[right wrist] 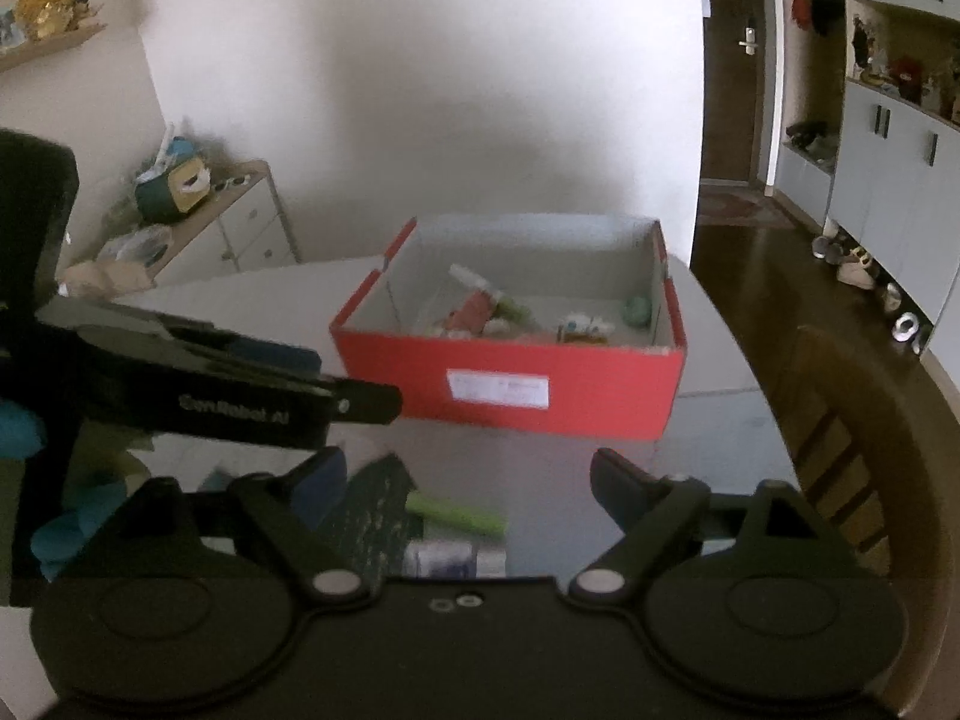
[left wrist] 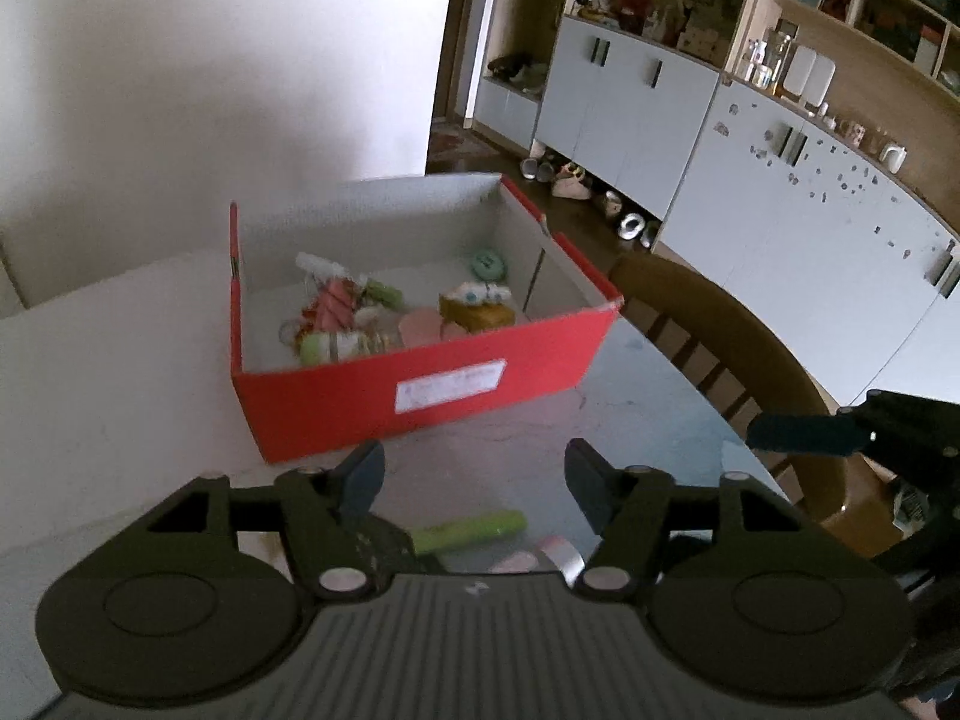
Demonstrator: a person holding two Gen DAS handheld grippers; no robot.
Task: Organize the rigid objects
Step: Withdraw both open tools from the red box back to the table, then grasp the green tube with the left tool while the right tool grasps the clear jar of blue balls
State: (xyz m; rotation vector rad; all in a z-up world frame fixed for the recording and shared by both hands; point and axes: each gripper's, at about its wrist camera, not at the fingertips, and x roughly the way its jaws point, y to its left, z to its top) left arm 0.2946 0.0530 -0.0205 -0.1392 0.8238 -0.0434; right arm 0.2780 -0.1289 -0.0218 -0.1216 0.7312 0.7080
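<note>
Both the left gripper (left wrist: 474, 477) and right gripper (right wrist: 468, 480) stand open and empty, green tube (left wrist: 471, 531) below the jaws, red box (left wrist: 420, 384) ahead for collected items.

I'm working in a lived-in home: a wooden dining chair (left wrist: 720, 348) at the tabletop (left wrist: 120, 372), pale cabinets (left wrist: 630, 114) on the far right with cluttered shelves (left wrist: 660, 6), shoes (left wrist: 570, 180) lined beneath them, and a hallway door (right wrist: 729, 60).
</note>
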